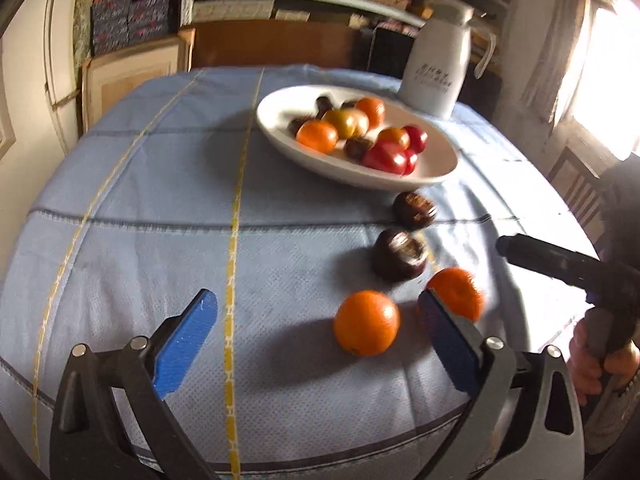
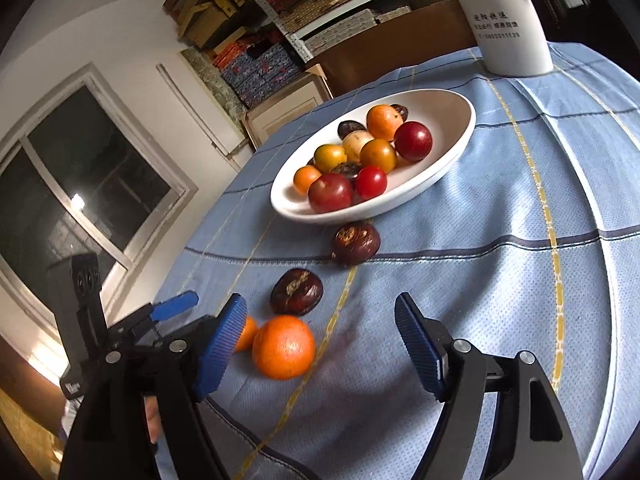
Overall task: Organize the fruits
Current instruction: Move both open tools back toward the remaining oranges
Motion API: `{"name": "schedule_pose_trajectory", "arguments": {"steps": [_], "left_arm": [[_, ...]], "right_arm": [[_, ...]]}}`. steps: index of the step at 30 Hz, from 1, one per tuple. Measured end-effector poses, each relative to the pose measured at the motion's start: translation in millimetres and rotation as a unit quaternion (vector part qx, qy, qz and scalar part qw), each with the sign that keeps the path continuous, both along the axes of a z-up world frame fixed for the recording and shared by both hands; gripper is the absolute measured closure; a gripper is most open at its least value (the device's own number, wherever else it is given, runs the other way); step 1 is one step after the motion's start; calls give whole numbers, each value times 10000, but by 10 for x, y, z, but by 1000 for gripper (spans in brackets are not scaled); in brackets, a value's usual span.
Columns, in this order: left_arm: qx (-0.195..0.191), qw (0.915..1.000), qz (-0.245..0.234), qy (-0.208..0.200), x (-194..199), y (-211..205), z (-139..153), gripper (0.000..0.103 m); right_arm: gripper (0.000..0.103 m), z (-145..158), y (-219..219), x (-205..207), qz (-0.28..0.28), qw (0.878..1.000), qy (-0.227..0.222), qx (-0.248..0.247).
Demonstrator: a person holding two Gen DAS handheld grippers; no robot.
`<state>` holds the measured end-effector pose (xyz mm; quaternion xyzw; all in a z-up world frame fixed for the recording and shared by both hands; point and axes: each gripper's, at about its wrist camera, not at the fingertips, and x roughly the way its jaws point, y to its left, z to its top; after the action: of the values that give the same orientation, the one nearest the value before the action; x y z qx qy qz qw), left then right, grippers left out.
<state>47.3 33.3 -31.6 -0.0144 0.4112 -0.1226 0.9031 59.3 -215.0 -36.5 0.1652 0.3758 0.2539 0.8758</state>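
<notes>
A white oval bowl point(image 1: 440, 168) point(image 2: 460, 136) holds several oranges, red fruits and dark fruits. On the blue cloth near it lie two dark brown fruits point(image 1: 414, 210) point(image 1: 400, 255) and two oranges point(image 1: 366, 323) point(image 1: 460, 290). My left gripper point(image 1: 316, 336) is open and empty, with the nearer orange between its fingers. My right gripper point(image 2: 320, 344) is open and empty, just above an orange point(image 2: 284, 346); a second orange point(image 2: 246, 334) is half hidden behind its left finger. The dark fruits point(image 2: 297, 292) point(image 2: 356, 242) lie beyond.
A white thermos jug point(image 1: 438, 60) point(image 2: 508, 20) stands behind the bowl. The round table's edge point(image 1: 280, 456) is close below the grippers. Shelves with boxes point(image 1: 132, 20) fill the back wall. The right gripper's body point(image 1: 580, 268) shows at the right; the left gripper point(image 2: 120, 328) shows at the lower left.
</notes>
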Motion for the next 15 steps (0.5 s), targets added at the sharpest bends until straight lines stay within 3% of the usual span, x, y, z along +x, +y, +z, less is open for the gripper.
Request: {"name": "schedule_pose_trajectory", "arguments": {"steps": [3,15], "left_arm": [[114,9997,113,184,13,10,-54,5],[367,9985,-212,339,-25,-186,-121,6]], "right_arm": [[26,24,98,-35,214,9996,-95,-125],[26,-16,117,-13,329,9994,74,-107]]}}
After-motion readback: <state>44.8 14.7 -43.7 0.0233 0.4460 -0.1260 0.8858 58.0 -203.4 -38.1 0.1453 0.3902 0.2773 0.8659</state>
